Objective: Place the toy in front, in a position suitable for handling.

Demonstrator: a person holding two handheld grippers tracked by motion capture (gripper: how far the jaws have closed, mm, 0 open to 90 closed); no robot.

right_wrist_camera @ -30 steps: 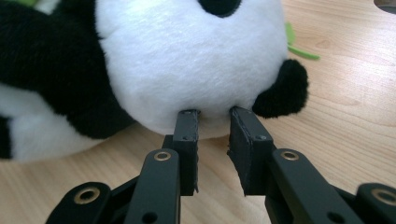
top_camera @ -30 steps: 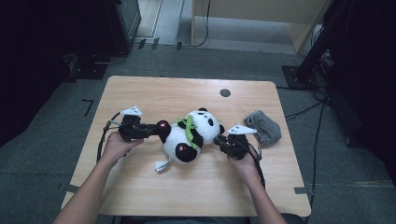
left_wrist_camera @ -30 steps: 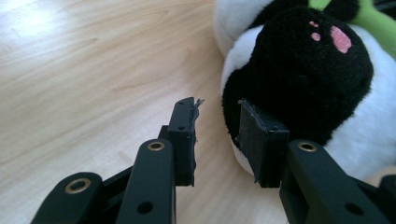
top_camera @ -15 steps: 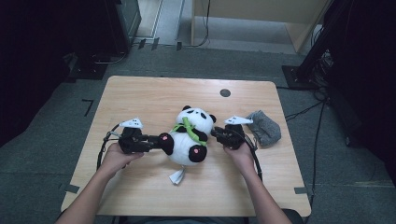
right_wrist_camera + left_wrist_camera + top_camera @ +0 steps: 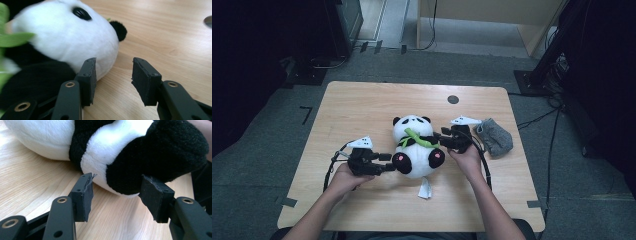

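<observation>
My left claw (image 5: pixel 388 163) has just been opening; its jaws stand apart with bare wood between them, tips just short of the plush panda (image 5: pixel 416 147) at its black foot. My right claw (image 5: pixel 446 138) has also just been opening, holding nothing, beside the panda's head. The panda lies mid-tabletop (image 5: pixel 362 105), a grey cloth (image 5: pixel 495 139) to its right.

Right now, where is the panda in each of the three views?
High view: the panda lies on its back at the middle of the table, between both grippers.
Left gripper view: across the top, its black foot just beyond the open jaws.
Right gripper view: upper left, its white head beside the left jaw.
Shared landmark: the pale wooden table under it.
</observation>
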